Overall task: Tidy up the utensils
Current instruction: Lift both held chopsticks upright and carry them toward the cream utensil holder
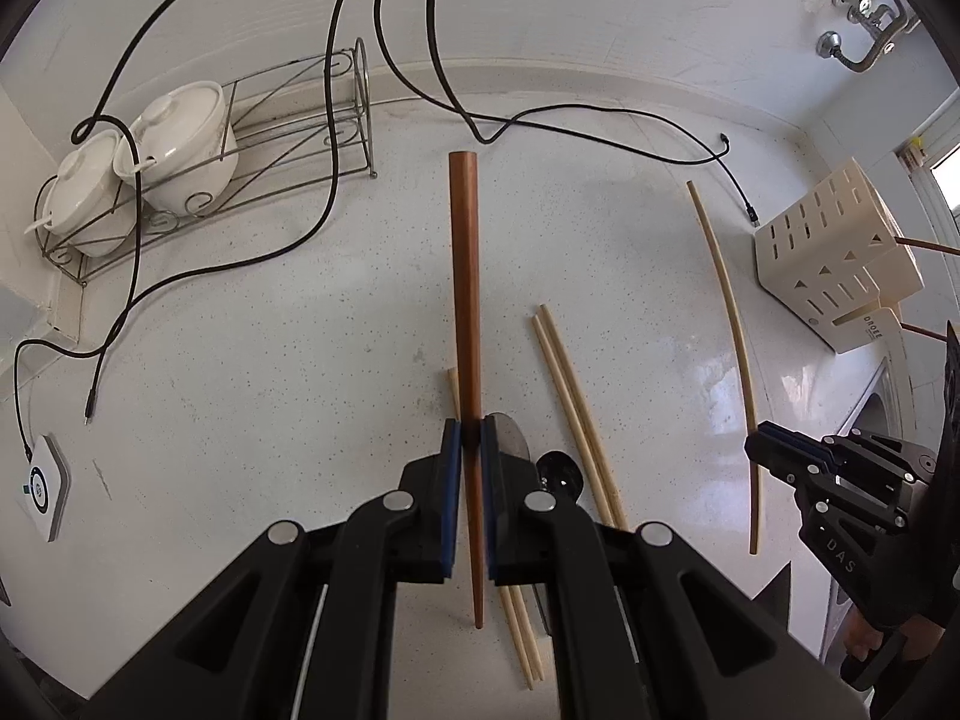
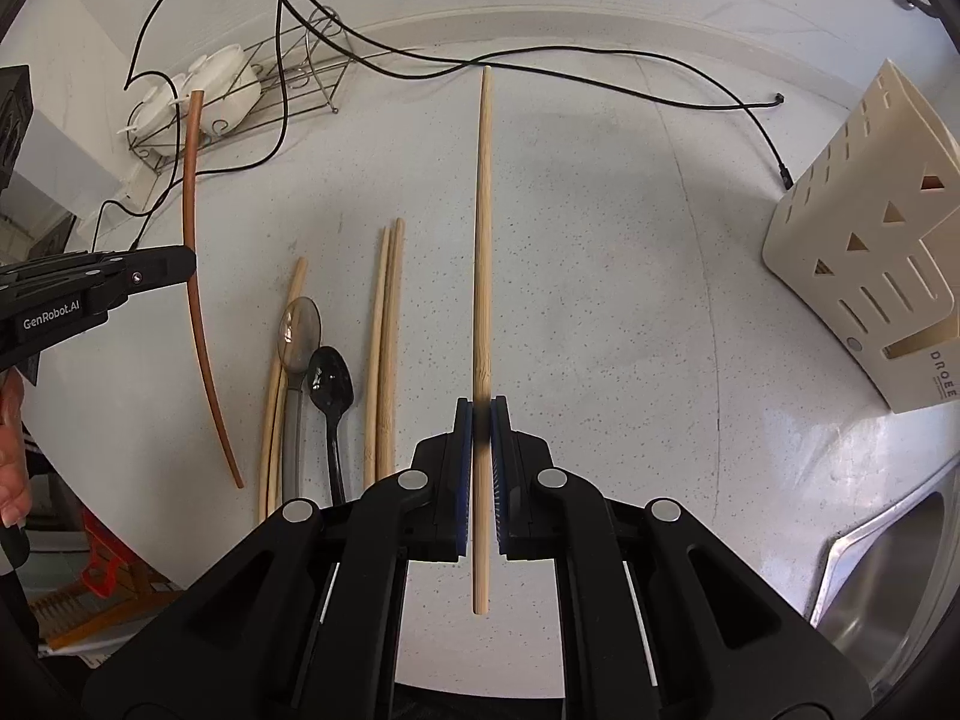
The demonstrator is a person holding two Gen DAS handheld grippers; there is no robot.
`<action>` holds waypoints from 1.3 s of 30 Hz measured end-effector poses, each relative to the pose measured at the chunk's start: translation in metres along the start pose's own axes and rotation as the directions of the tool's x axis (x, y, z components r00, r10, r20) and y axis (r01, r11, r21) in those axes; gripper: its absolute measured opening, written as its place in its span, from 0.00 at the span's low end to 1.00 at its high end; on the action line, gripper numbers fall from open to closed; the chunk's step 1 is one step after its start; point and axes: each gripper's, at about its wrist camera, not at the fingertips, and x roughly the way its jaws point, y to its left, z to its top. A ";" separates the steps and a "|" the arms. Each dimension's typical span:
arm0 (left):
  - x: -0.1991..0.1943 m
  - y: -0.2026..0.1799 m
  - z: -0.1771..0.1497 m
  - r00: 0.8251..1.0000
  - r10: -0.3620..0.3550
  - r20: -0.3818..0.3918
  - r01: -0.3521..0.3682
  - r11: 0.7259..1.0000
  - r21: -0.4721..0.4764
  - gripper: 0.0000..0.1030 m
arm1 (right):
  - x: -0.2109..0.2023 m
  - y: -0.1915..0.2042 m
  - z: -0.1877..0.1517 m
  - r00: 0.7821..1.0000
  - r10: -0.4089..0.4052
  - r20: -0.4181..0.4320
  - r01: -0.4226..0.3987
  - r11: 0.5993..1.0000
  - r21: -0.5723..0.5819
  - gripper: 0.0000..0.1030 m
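Note:
My left gripper (image 1: pixel 471 441) is shut on a reddish-brown chopstick (image 1: pixel 465 276), held off the white counter (image 1: pixel 270 360) and pointing away from me. My right gripper (image 2: pixel 480 414) is shut on a pale bamboo chopstick (image 2: pixel 483 228), also lifted. In the right wrist view, the left gripper (image 2: pixel 180 267) and its brown chopstick (image 2: pixel 193 180) show at the left. Lying on the counter are bamboo chopsticks (image 2: pixel 387 348), a metal spoon (image 2: pixel 300 330), a black spoon (image 2: pixel 330 384) and more chopsticks (image 2: pixel 282 372). A cream slotted utensil holder (image 2: pixel 870 252) stands at the right.
A wire rack (image 1: pixel 300 138) with two white lidded pots (image 1: pixel 180 138) stands at the back left. Black cables (image 1: pixel 240 258) trail over the counter. A small white device (image 1: pixel 45 486) lies at the left edge. A steel sink (image 2: pixel 888 570) borders the counter at the right.

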 end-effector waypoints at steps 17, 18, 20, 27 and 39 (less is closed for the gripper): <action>-0.041 -0.004 0.000 0.993 -0.004 0.114 0.004 1.000 0.001 0.06 | -0.034 -0.008 0.007 0.988 0.001 0.153 -0.007 0.999 0.035 0.06; -0.043 -0.005 0.000 0.993 -0.003 0.120 0.003 1.000 0.002 0.06 | -0.036 -0.009 0.007 0.987 -0.001 0.161 -0.005 0.999 0.035 0.05; -0.047 -0.007 0.001 0.991 -0.003 0.132 0.002 1.000 0.006 0.06 | -0.039 -0.010 0.006 0.985 -0.007 0.172 0.000 0.999 0.038 0.05; -0.060 -0.014 0.006 0.986 -0.008 0.167 0.005 1.000 0.020 0.06 | -0.044 -0.016 0.002 0.982 -0.013 0.190 0.003 0.999 0.053 0.06; -0.080 -0.029 0.016 0.975 -0.019 0.220 0.004 0.998 0.070 0.06 | -0.062 -0.022 0.000 0.964 -0.027 0.266 0.011 0.998 0.063 0.06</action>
